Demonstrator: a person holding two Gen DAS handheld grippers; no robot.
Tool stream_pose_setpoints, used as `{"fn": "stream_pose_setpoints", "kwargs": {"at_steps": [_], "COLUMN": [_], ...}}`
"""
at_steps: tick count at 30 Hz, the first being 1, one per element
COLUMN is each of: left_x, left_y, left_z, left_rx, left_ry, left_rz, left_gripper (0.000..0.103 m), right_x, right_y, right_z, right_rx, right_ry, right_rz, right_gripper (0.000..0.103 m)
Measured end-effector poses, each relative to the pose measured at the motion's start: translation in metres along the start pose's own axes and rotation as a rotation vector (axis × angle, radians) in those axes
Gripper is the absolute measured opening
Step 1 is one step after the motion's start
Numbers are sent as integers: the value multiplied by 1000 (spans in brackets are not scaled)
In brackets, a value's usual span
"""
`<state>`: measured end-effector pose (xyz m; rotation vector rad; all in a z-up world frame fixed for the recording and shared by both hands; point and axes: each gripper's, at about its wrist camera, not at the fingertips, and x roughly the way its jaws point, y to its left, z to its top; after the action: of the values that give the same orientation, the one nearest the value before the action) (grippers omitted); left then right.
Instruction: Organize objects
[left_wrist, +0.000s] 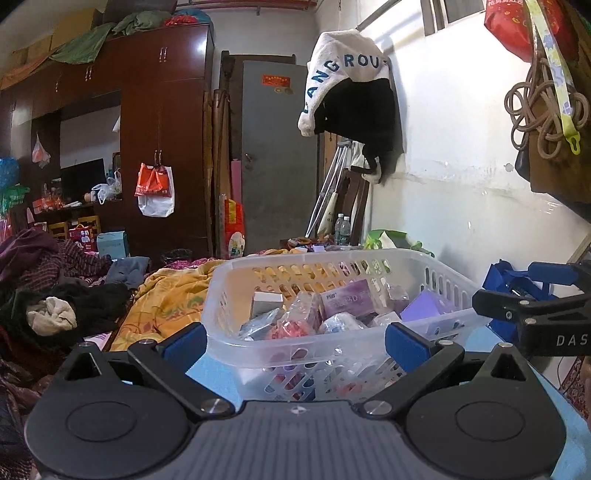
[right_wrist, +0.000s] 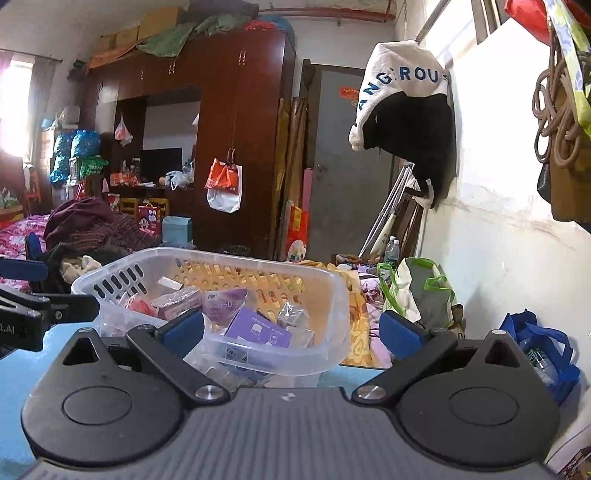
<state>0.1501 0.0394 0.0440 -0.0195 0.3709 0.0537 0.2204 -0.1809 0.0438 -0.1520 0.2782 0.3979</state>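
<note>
A clear plastic basket (left_wrist: 225, 332) stands on a light blue table (left_wrist: 218, 380), filled with several small packets and boxes, among them a purple box (left_wrist: 345, 297) and a white box (left_wrist: 266, 301). My left gripper (left_wrist: 295, 341) is open and empty, its blue pads on either side of the basket's near wall. The basket also shows in the right wrist view (right_wrist: 332, 295), with a purple box (right_wrist: 258, 330) inside. My right gripper (right_wrist: 291, 330) is open and empty, just in front of the basket's near right corner. Each gripper shows at the edge of the other's view.
A bed with a yellow blanket (left_wrist: 166, 302) and piled dark clothes (left_wrist: 55, 295) lies left and behind. A white wall (left_wrist: 461, 166) runs along the right, with a hanging hoodie (left_wrist: 351, 92). A blue bag (right_wrist: 539, 343) and a green-trimmed bag (right_wrist: 421, 291) sit by the wall.
</note>
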Motion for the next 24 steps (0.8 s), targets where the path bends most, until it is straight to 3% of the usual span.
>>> {"fn": "stream_pose_setpoints", "kwargs": {"at_steps": [24], "left_x": [1], "left_y": [-14], "left_z": [-7], "left_rx": [15], "left_ry": [18], "left_rz": [-6], "left_gripper": [103], "right_x": [-7], "right_y": [-12], "right_z": [-5], "right_rx": [77], "right_ry": [-27], "right_rz": [15], "right_gripper": [103]}}
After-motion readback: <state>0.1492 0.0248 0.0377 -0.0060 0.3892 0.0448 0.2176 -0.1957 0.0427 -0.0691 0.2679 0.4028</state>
